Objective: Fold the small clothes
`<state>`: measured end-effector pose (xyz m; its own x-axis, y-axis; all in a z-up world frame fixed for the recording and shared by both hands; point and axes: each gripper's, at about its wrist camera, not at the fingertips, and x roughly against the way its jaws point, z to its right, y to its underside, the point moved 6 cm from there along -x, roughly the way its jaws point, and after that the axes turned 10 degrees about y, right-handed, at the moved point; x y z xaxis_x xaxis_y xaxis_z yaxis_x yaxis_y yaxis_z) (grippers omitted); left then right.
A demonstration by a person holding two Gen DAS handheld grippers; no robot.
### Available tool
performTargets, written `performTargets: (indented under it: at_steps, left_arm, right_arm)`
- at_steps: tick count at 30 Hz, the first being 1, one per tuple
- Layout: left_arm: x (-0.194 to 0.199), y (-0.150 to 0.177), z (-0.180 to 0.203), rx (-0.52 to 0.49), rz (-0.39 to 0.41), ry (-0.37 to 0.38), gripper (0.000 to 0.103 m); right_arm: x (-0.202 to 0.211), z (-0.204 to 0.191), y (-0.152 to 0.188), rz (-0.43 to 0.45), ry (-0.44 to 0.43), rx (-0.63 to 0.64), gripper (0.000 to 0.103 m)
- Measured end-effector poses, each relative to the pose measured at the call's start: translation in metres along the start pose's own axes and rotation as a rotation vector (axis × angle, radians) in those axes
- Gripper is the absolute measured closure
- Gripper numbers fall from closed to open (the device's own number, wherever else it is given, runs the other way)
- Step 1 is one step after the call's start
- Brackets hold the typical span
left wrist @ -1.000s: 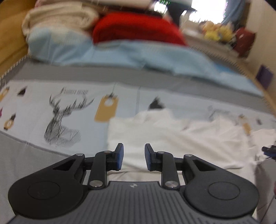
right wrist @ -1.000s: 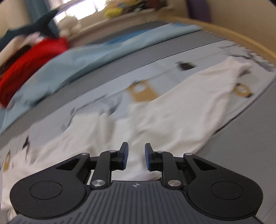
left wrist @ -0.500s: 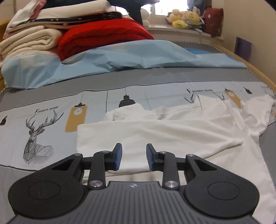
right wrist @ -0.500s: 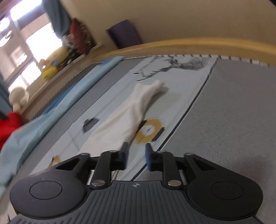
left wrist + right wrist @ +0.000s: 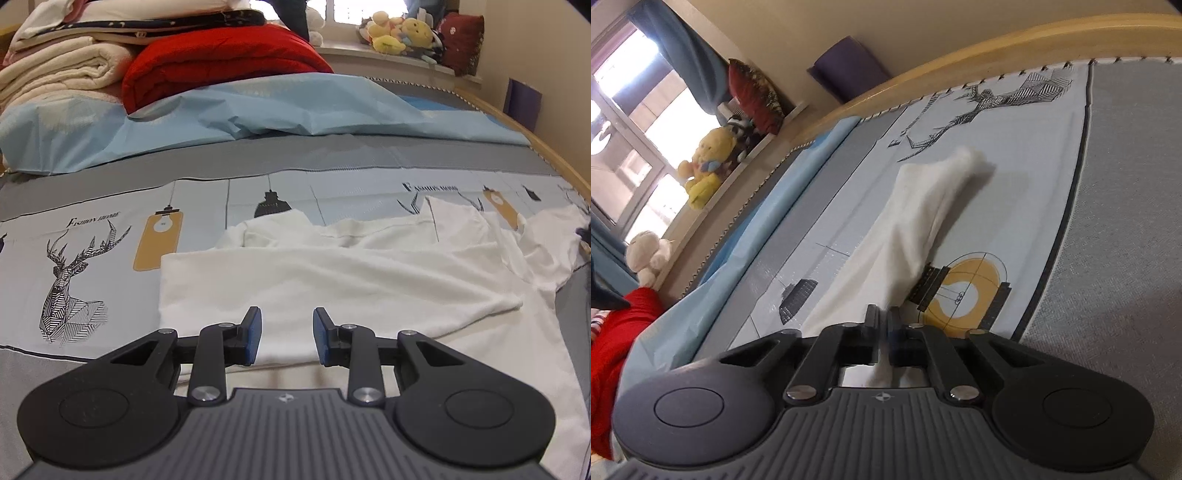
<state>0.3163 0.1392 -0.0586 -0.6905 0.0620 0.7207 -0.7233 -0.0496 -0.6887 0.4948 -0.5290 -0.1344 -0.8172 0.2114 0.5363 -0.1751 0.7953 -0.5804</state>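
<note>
White shirt [image 5: 332,280], rumpled, cut off at 3 o'clock; left claw [image 5: 287,338] apart, right claw [image 5: 883,332] clamped on its sleeve [image 5: 916,214].

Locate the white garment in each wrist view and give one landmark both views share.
Left wrist: the white garment spreads across the centre and right, beyond the open left gripper.
Right wrist: a narrow strip of it runs up the centre from the shut right gripper.
Shared landmark: the yellow plush toy on the windowsill.

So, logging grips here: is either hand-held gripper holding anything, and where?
Right hand-held gripper pinches the white garment's sleeve; left hand-held gripper holds nothing.
</note>
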Motion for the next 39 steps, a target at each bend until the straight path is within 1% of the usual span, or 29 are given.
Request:
performTargets:
  at_steps: [2,3,4,6,7,8,9,10,11,12,13,14,15,17,18,20,21,22,23,24,25,26,27,29,32,33,35,38,39]
  left_arm:
    - [0.004,-0.003,-0.005,0.014,0.01,-0.009,0.069]
    - [0.006,-0.004,-0.008,0.023,0.012,-0.017,0.069]
    - [0.008,-0.005,-0.012,0.032,0.01,-0.029,0.069]
    - [0.011,-0.006,-0.022,0.072,0.008,-0.047,0.069]
    - [0.014,-0.007,-0.029,0.104,0.01,-0.051,0.069]
    - [0.016,-0.007,-0.036,0.14,0.013,-0.054,0.069]
    - [0.019,-0.008,-0.044,0.172,0.015,-0.057,0.069]
    - [0.022,-0.009,-0.051,0.202,0.017,-0.062,0.069]
    - [0.024,-0.009,-0.058,0.23,0.02,-0.068,0.069]
    - [0.026,-0.011,-0.065,0.251,0.021,-0.074,0.069]
    - [0.027,-0.011,-0.071,0.268,0.019,-0.08,0.069]
    - [0.028,-0.01,-0.077,0.286,0.012,-0.086,0.069]
    - [0.029,-0.01,-0.081,0.301,0.006,-0.088,0.069]
    - [0.029,-0.007,-0.09,0.35,-0.006,-0.079,0.069]
    - [0.028,-0.005,-0.092,0.372,-0.013,-0.07,0.069]
    - [0.026,-0.001,-0.096,0.413,-0.027,-0.042,0.069]
    - [0.024,0.001,-0.096,0.429,-0.035,-0.028,0.069]
    - [0.023,0.002,-0.096,0.446,-0.042,-0.005,0.069]
    - [0.022,0.002,-0.094,0.456,-0.044,0.015,0.069]
    - [0.021,0.001,-0.092,0.462,-0.041,0.026,0.069]
    - [0.021,0.0,-0.089,0.461,-0.034,0.035,0.069]
    - [0.02,-0.001,-0.085,0.454,-0.03,0.04,0.069]
    - [0.018,-0.002,-0.081,0.447,-0.025,0.048,0.069]
    - [0.014,-0.004,-0.068,0.418,-0.021,0.089,0.069]
    - [0.001,-0.004,-0.038,0.356,-0.029,0.155,0.069]
    - [-0.003,-0.003,-0.027,0.328,-0.033,0.174,0.069]
    - [-0.014,-0.001,0.0,0.254,-0.046,0.217,0.069]
    - [-0.031,0.002,0.037,0.161,-0.054,0.282,0.067]
    - [-0.036,0.004,0.045,0.125,-0.05,0.283,0.066]
  right_arm:
    - [0.016,-0.014,-0.005,0.086,0.062,0.049,0.1]
    - [0.023,-0.026,-0.005,0.116,0.072,0.088,0.1]
    - [0.037,-0.048,-0.005,0.161,0.071,0.152,0.1]
    - [0.069,-0.098,0.003,0.228,0.015,0.29,0.1]
    - [0.093,-0.13,0.015,0.261,-0.048,0.384,0.1]
    - [0.125,-0.168,0.036,0.299,-0.148,0.49,0.1]
    - [0.151,-0.194,0.056,0.316,-0.23,0.565,0.1]
    - [0.186,-0.225,0.088,0.327,-0.349,0.66,0.1]
    - [0.214,-0.246,0.116,0.33,-0.441,0.729,0.1]
    - [0.24,-0.262,0.146,0.322,-0.527,0.792,0.1]
    - [0.268,-0.277,0.183,0.286,-0.622,0.853,0.1]
    - [0.286,-0.285,0.214,0.229,-0.689,0.897,0.1]
    - [0.299,-0.29,0.244,0.147,-0.747,0.939,0.096]
    - [0.314,-0.29,0.313,-0.096,-0.826,1.067,0.091]
    - [0.317,-0.284,0.337,-0.178,-0.827,1.117,0.09]
    - [0.32,-0.27,0.367,-0.348,-0.778,1.181,0.09]
    - [0.322,-0.264,0.37,-0.405,-0.751,1.207,0.09]
    - [0.325,-0.26,0.368,-0.426,-0.721,1.236,0.09]
    - [0.329,-0.257,0.362,-0.416,-0.688,1.265,0.087]
    - [0.333,-0.256,0.351,-0.383,-0.654,1.282,0.082]
    - [0.335,-0.258,0.338,-0.351,-0.624,1.267,0.077]
    - [0.335,-0.258,0.324,-0.331,-0.598,1.224,0.065]
    - [0.33,-0.26,0.311,-0.324,-0.569,1.167,0.055]
    - [0.315,-0.251,0.282,-0.307,-0.497,1.033,0.054]
    - [0.283,-0.23,0.255,-0.298,-0.349,0.863,0.054]
    - [0.272,-0.225,0.246,-0.283,-0.287,0.811,0.054]
    - [0.256,-0.217,0.232,-0.256,-0.208,0.75,0.054]
    - [0.237,-0.202,0.215,-0.259,-0.149,0.666,0.054]
    - [0.23,-0.196,0.212,-0.277,-0.131,0.625,0.054]
